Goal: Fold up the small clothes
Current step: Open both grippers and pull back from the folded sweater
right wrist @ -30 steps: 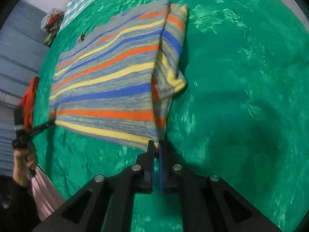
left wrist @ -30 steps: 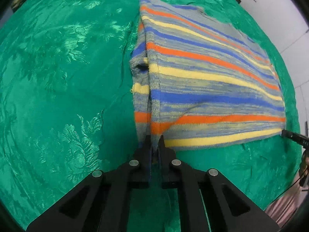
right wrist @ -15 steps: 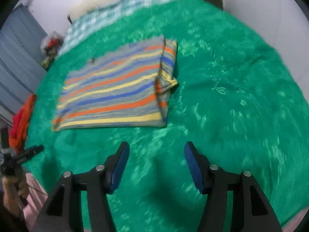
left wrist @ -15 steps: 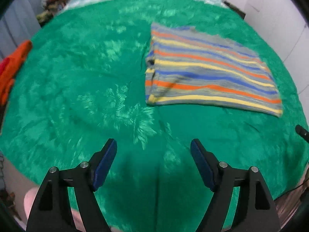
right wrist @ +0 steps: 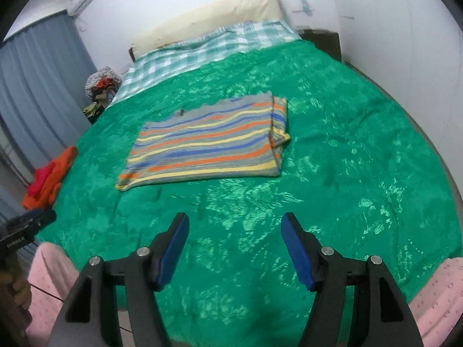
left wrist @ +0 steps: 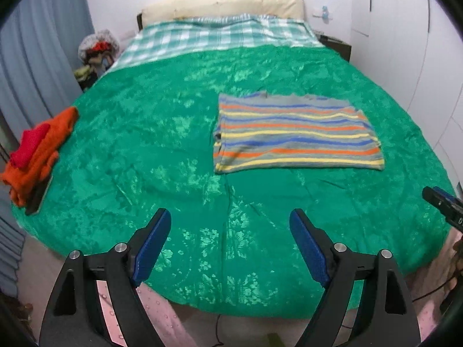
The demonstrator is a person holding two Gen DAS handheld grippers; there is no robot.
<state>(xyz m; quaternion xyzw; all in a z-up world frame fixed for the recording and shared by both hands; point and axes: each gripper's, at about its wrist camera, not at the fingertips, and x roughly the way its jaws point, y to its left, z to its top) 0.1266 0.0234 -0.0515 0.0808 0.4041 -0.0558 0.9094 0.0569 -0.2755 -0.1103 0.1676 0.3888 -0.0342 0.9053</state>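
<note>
A striped knit garment (left wrist: pixel 295 134) in grey, orange, yellow and blue lies folded flat on the green bedspread (left wrist: pixel 162 133). It also shows in the right wrist view (right wrist: pixel 211 144), with a folded sleeve along its right side. My left gripper (left wrist: pixel 230 219) is open and empty, held back over the bed's near edge, well short of the garment. My right gripper (right wrist: pixel 234 225) is open and empty, also back from the garment. The right gripper's tip shows at the right edge of the left wrist view (left wrist: pixel 441 202).
An orange and red pile of clothes (left wrist: pixel 37 150) lies at the bed's left edge, with a dark flat object (left wrist: pixel 36 199) beside it. A checked blanket (left wrist: pixel 220 34) and a cream pillow (left wrist: pixel 225 3) lie at the head. Curtains (right wrist: pixel 31 95) hang on the left.
Both grippers let go of the garment's near corners, opened wide and pulled back and up from the bed. The garment now lies flat and still.
</note>
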